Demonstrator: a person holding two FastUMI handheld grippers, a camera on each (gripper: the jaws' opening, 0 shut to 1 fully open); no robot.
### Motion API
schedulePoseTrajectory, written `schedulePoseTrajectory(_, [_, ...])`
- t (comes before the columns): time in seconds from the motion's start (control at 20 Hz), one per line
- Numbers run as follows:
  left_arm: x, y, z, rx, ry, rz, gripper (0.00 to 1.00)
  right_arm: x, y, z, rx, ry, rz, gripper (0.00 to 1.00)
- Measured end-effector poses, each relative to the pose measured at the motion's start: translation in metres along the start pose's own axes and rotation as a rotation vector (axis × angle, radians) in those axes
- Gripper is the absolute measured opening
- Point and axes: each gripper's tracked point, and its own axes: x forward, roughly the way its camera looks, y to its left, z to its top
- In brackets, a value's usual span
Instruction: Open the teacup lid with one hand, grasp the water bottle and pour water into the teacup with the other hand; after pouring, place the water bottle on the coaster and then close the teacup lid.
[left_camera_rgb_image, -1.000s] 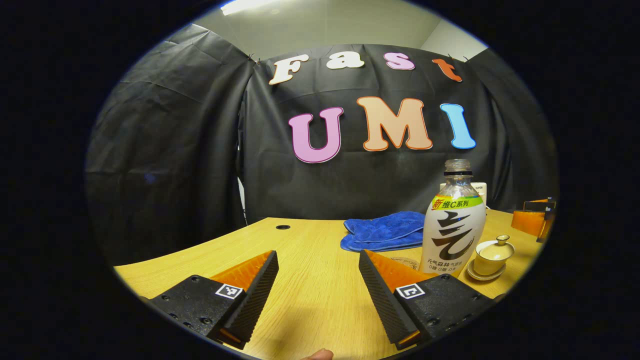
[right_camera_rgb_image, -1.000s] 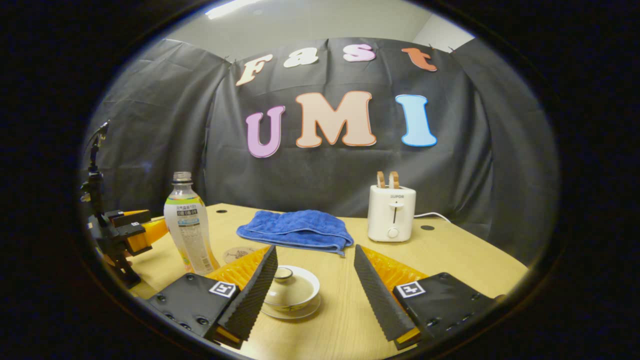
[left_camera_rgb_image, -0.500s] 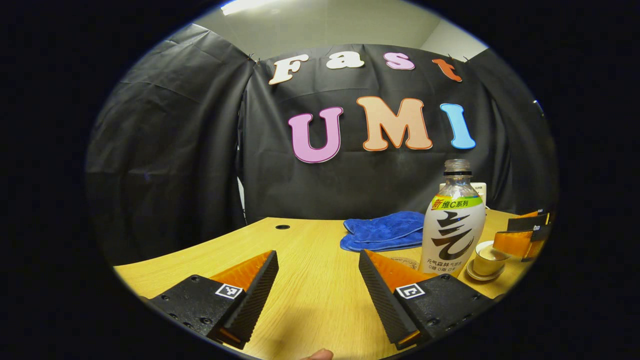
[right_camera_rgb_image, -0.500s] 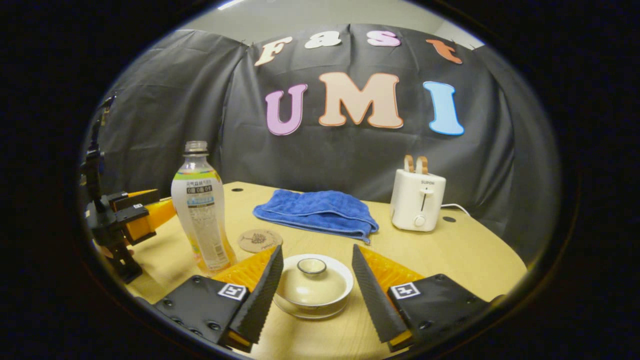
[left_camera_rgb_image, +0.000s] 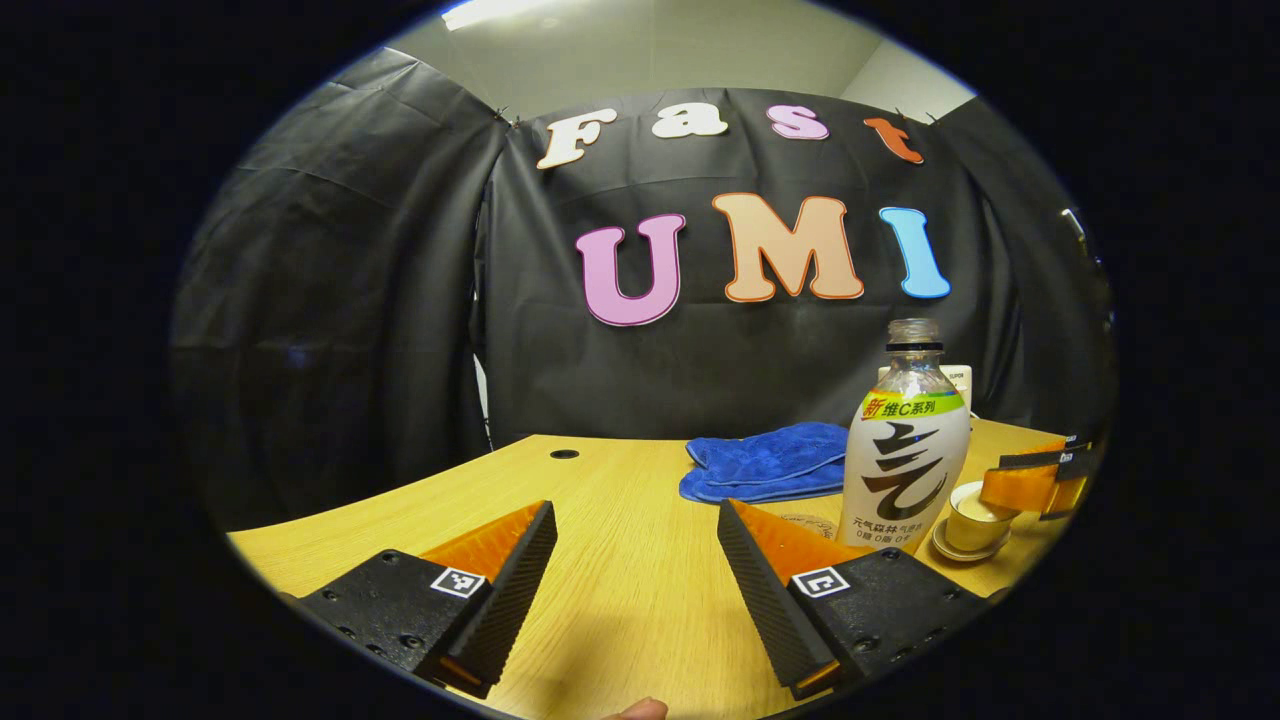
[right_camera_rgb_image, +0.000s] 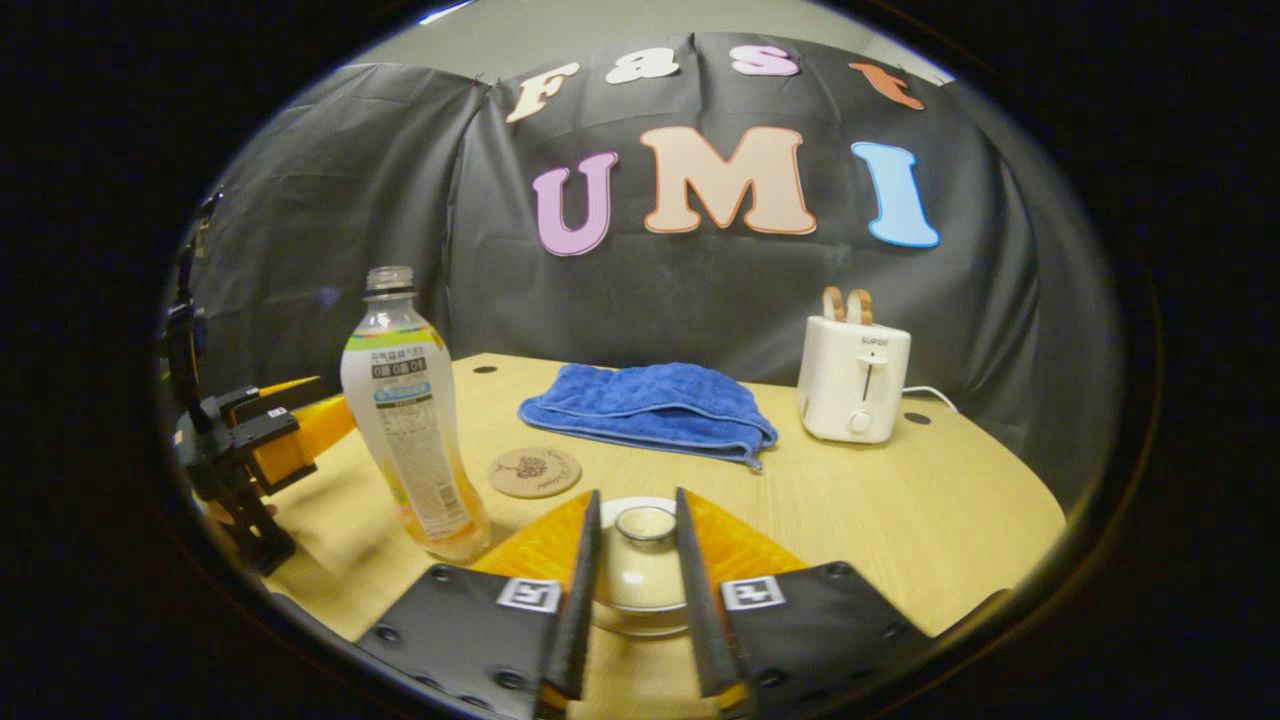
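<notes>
Since the earlier frames the right gripper (right_camera_rgb_image: 632, 560) has come down over the teacup and narrowed its fingers a lot; they now sit close on either side of the lid (right_camera_rgb_image: 643, 545), at the knob (contact looks likely, but I can't tell for sure whether both pads press on it). The left gripper (left_camera_rgb_image: 636, 560) hasn't moved: fingers spread wide, nothing between them, low over the table (left_camera_rgb_image: 600, 480).

Where things are, right gripper view: teacup (right_camera_rgb_image: 640, 600) on its saucer between the right fingers, lid on top. Water bottle (right_camera_rgb_image: 412, 420) upright, uncapped, just left of the cup. Coaster (right_camera_rgb_image: 535, 471) bare, behind and between bottle and cup. Blue towel (right_camera_rgb_image: 650, 405) and toaster (right_camera_rgb_image: 853, 378) further back, not part of the job.

Progress, as I judge it: early, step 1 only. Lid approached, not lifted. Left to do: lift the lid w/ the right gripper, grasp the bottle w/ the left, pour, set the bottle on the coaster, put the lid back. In the left gripper view the bottle (left_camera_rgb_image: 905, 440) stands right of its fingers, so that hand needs to shift over.
</notes>
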Motion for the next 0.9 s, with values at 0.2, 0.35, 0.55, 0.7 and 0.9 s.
schedulePoseTrajectory(0.2, [-0.001,0.0,0.001,0.0,0.0,-0.004,0.95,0.001,0.001,-0.003,0.03,0.008,0.019,0.3])
schedulePoseTrajectory(0.35, [0.0,-0.001,-0.001,0.001,0.004,-0.005,0.95,0.001,-0.001,0.0,0.043,-0.006,0.019,0.25])
schedulePoseTrajectory(0.55, [-0.006,-0.008,0.001,-0.003,-0.001,-0.051,0.95,-0.004,-0.004,0.012,0.077,-0.038,0.032,0.27])
schedulePoseTrajectory(0.7, [-0.015,-0.017,-0.001,-0.013,0.011,-0.101,0.95,-0.013,-0.01,0.02,0.091,-0.065,0.037,0.26])
schedulePoseTrajectory(0.9, [-0.03,-0.044,-0.005,-0.038,0.042,-0.211,0.95,-0.026,-0.018,0.03,0.103,-0.095,0.035,0.25])
